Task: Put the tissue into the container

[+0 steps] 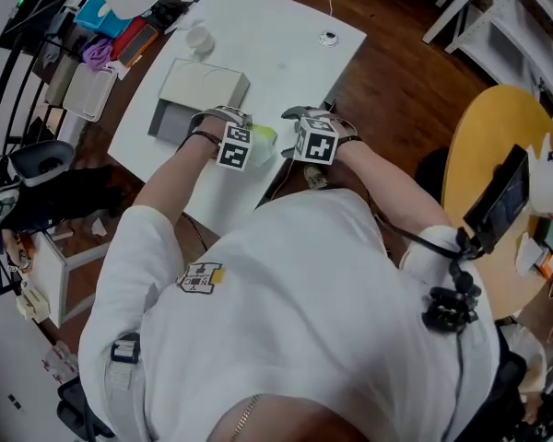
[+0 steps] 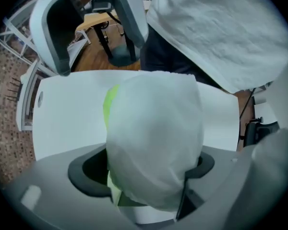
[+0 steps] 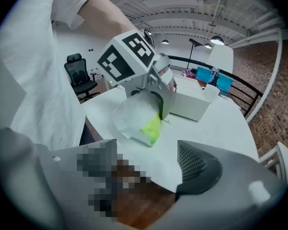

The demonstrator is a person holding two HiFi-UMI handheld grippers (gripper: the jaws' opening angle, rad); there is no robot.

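My left fingers clamp the tissue, draped over a green thing, at the worktop's near edge, near the box. My right fingers are spread, empty, just right.

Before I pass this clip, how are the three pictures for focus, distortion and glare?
Head view: evenly lit and sharp, edges bowed. Left gripper view: fisheye with dark corners; the tissue fills the middle, close and soft. Right gripper view: fisheye too, bright ceiling lamps, a mosaic patch low left, table in focus.
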